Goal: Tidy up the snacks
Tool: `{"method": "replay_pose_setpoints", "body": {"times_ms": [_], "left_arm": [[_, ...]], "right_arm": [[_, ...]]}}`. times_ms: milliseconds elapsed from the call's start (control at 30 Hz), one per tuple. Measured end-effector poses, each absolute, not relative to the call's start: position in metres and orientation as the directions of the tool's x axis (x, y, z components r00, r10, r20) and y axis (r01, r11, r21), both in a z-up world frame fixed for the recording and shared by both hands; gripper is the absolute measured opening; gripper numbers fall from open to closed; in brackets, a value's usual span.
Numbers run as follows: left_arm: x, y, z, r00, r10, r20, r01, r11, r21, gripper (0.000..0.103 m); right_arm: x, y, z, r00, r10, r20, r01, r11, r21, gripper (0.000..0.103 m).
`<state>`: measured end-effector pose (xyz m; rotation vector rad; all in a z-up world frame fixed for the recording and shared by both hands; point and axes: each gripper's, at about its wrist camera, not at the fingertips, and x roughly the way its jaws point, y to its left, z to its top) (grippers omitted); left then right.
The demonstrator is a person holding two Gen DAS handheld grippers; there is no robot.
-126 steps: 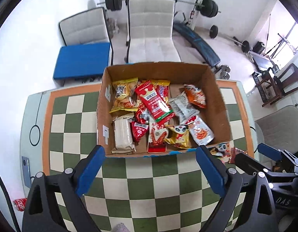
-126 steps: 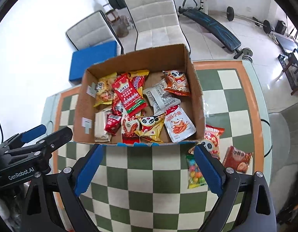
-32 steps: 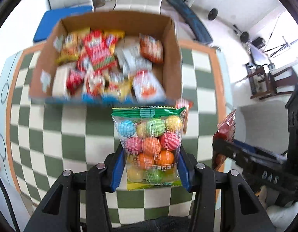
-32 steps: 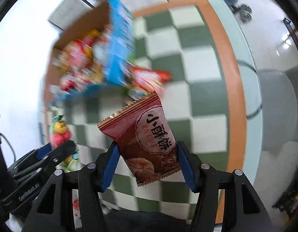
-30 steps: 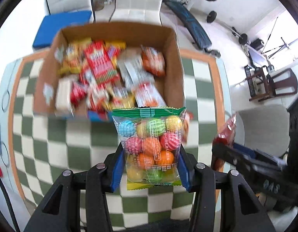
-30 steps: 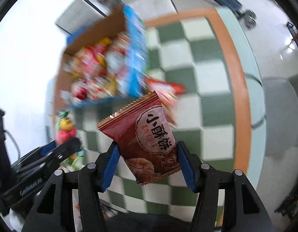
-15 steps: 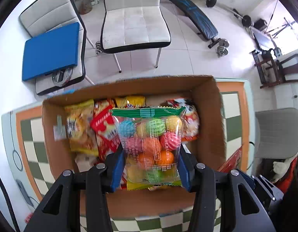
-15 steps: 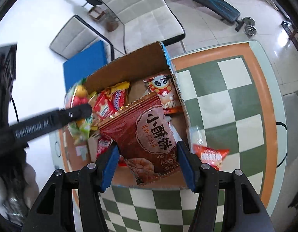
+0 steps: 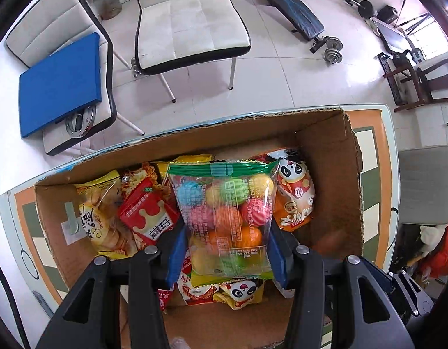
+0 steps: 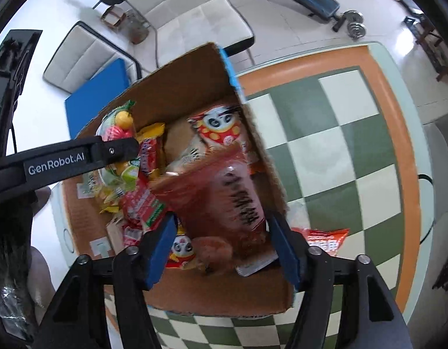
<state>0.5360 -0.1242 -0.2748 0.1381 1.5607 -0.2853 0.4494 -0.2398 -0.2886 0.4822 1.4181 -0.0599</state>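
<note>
White floor tiles, two white chairs and a weight bench lie behind the checkered table (image 10: 325, 133), where the cardboard box (image 9: 331, 180) stands already full of snack packets. Over the box the left gripper (image 9: 226, 250) points down with its jaws just beginning to part, the clear bag of coloured candy balls (image 9: 224, 218) between its pads, probably to drop it inside. Over the right part of the box the right gripper (image 10: 221, 241) is opening too, and the red packet (image 10: 221, 192), blurred, looks already loose between its jaws.
</note>
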Motion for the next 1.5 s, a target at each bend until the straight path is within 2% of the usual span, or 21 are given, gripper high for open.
{"method": "replay_pose_setpoints", "body": {"times_ms": [33, 100, 133, 200, 267, 333, 567, 867, 1067, 1133, 1333, 1500], "left_arm": [[0.536, -0.124, -0.275, -0.016, -0.09, -0.996, 0.267, 0.959, -0.091, 0.05], [0.535, -0.124, -0.274, -0.014, -0.094, -0.995, 0.263, 0.96, -0.095, 0.063], [0.535, -0.124, -0.272, -0.01, -0.099, -0.995, 0.263, 0.96, -0.098, 0.074], [0.533, -0.123, -0.267, 0.008, -0.103, -0.995, 0.26, 0.961, -0.097, 0.077], [0.533, -0.122, -0.262, 0.02, -0.102, -0.995, 0.265, 0.96, -0.093, 0.08], [0.531, -0.121, -0.257, 0.023, -0.118, -0.993, 0.264, 0.958, -0.108, 0.089], [0.512, -0.119, -0.233, 0.066, -0.161, -0.985, 0.262, 0.955, -0.138, 0.089], [0.443, -0.105, -0.191, 0.274, -0.185, -0.944, 0.225, 0.966, -0.124, 0.09], [0.408, -0.102, -0.213, 0.229, -0.211, -0.95, 0.176, 0.969, -0.172, 0.09], [0.4, -0.103, -0.224, 0.224, -0.18, -0.958, 0.163, 0.976, -0.145, 0.09], [0.387, -0.098, -0.254, 0.185, -0.143, -0.972, 0.128, 0.985, -0.12, 0.09], [0.381, -0.092, -0.265, 0.179, -0.127, -0.976, 0.11, 0.988, -0.108, 0.09]], "right_arm": [[0.449, -0.24, -0.288, 0.17, 0.238, -0.956, 0.319, 0.905, 0.282, 0.07], [0.447, -0.239, -0.287, 0.172, 0.24, -0.955, 0.32, 0.904, 0.284, 0.077], [0.446, -0.239, -0.286, 0.176, 0.246, -0.953, 0.318, 0.902, 0.291, 0.083], [0.445, -0.237, -0.285, 0.172, 0.228, -0.958, 0.313, 0.91, 0.273, 0.091], [0.444, -0.235, -0.283, 0.174, 0.213, -0.961, 0.308, 0.916, 0.259, 0.091], [0.441, -0.234, -0.281, 0.172, 0.209, -0.963, 0.309, 0.916, 0.254, 0.091], [0.428, -0.235, -0.268, 0.188, 0.194, -0.963, 0.287, 0.927, 0.243, 0.092], [0.378, -0.268, -0.244, 0.205, 0.199, -0.958, 0.226, 0.943, 0.244, 0.092], [0.339, -0.302, -0.281, 0.147, 0.229, -0.962, 0.309, 0.913, 0.265, 0.092], [0.33, -0.306, -0.303, 0.11, 0.243, -0.964, 0.323, 0.908, 0.266, 0.092], [0.329, -0.3, -0.359, 0.023, 0.224, -0.974, 0.288, 0.932, 0.221, 0.092], [0.336, -0.295, -0.382, 0.005, 0.237, -0.972, 0.278, 0.933, 0.229, 0.092]]}}
